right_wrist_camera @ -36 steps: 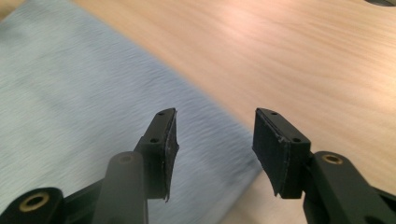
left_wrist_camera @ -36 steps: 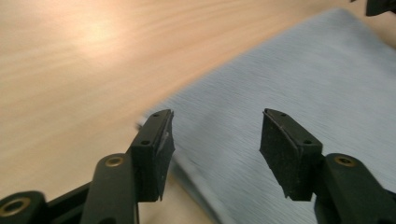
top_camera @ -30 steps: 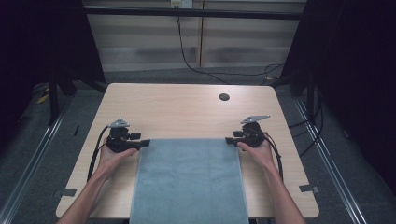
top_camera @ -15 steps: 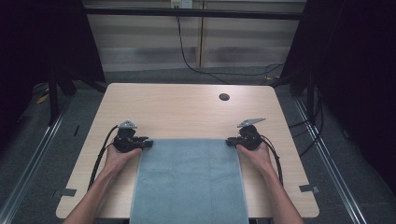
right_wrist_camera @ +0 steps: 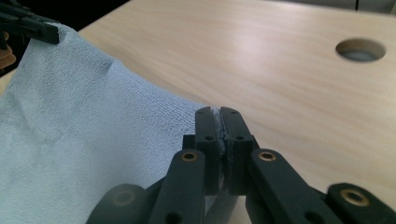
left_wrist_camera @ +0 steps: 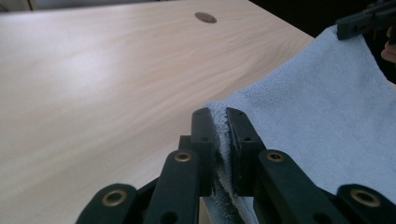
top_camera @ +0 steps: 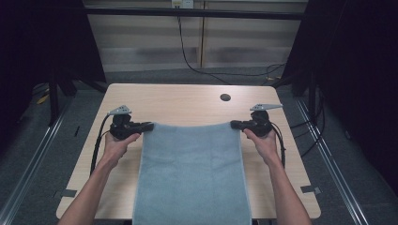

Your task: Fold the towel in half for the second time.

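Observation:
A grey-blue towel [top_camera: 192, 173] lies along the wooden table [top_camera: 178, 103], its near end hanging over the front edge. My left gripper [top_camera: 149, 125] pinches the towel's far left corner and my right gripper [top_camera: 234, 124] pinches its far right corner; both sets of jaws have just been closing on the cloth. The far hem is lifted off the table and sags a little between them. In the left gripper view the towel [left_wrist_camera: 317, 107] is clamped between the jaws of the left gripper [left_wrist_camera: 219, 122]. The right gripper view shows the right gripper [right_wrist_camera: 219, 122] squeezing the edge of the towel [right_wrist_camera: 84, 140] thin.
A round cable hole [top_camera: 225, 97] sits in the table beyond the right gripper, seen as a cable hole [right_wrist_camera: 360, 49] in the right gripper view. Bare tabletop stretches beyond the towel. Dark curtains and floor rails flank the table on both sides.
Both grippers went from open at the towel's far corners to shut on them, then rose, lifting the far hem off the table.

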Action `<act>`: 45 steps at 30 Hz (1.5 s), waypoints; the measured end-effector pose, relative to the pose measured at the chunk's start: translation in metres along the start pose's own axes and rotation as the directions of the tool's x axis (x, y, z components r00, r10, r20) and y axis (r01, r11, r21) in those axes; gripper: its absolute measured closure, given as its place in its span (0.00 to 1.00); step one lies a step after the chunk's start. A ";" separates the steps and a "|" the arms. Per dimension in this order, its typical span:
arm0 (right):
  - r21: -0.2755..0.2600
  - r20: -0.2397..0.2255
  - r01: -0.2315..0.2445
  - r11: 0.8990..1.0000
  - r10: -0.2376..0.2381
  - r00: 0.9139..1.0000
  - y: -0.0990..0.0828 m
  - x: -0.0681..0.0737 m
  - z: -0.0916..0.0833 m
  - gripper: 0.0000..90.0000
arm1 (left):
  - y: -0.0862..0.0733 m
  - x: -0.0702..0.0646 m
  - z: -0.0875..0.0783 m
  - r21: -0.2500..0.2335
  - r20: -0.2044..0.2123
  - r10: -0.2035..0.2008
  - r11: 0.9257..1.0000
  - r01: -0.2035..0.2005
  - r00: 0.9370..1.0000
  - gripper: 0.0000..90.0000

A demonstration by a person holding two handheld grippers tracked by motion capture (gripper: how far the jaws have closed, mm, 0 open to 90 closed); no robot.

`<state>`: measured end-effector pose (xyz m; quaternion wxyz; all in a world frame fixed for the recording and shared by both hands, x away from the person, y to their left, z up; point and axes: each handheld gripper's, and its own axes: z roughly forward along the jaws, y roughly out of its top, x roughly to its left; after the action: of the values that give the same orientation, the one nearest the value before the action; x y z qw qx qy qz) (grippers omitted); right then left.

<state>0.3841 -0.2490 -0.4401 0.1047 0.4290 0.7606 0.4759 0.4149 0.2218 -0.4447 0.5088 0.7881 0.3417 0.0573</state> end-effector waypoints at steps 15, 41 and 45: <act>-0.149 0.013 0.065 0.987 -0.064 0.998 0.059 0.012 -0.041 0.97 | 0.048 -0.014 -0.033 -0.140 -0.057 0.057 0.988 -0.064 0.997 0.92; 0.002 -0.084 0.186 0.983 -0.185 0.979 -0.076 0.083 -0.095 0.96 | -0.080 -0.094 -0.073 0.032 0.119 0.064 0.997 -0.068 0.991 0.90; 0.085 -0.123 0.201 0.976 -0.190 0.974 -0.101 0.092 -0.097 0.93 | -0.099 -0.099 -0.074 0.083 0.153 0.041 0.995 -0.054 0.987 0.89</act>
<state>0.2175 -0.2595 -0.4484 0.0862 0.3286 0.8261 0.4495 0.2595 0.2439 -0.4671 0.4968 0.8196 0.2855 -0.0055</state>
